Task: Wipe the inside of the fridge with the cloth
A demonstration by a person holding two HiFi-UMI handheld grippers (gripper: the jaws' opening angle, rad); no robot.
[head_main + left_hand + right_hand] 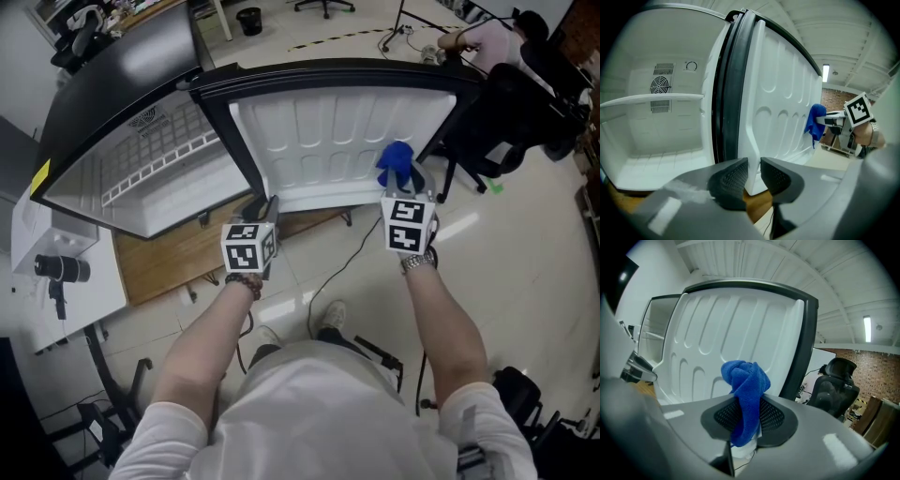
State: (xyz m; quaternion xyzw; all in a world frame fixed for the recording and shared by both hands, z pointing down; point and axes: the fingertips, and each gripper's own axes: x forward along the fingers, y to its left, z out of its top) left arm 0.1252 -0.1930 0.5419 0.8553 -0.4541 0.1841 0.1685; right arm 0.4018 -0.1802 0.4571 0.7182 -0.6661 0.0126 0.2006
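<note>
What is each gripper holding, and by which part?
Right gripper: the blue cloth, pinched by its lower part, the bunched rest above the jaws. Left gripper: the fridge door, clamped at the bottom corner of its white inner rim.

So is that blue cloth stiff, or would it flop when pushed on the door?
Probably floppy: the cloth bunches and droops from the right gripper, whose jaws pinch it. Likely light, since that one pinch holds it up. Its fuzzy pile should drag on the door rather than slip.
</note>
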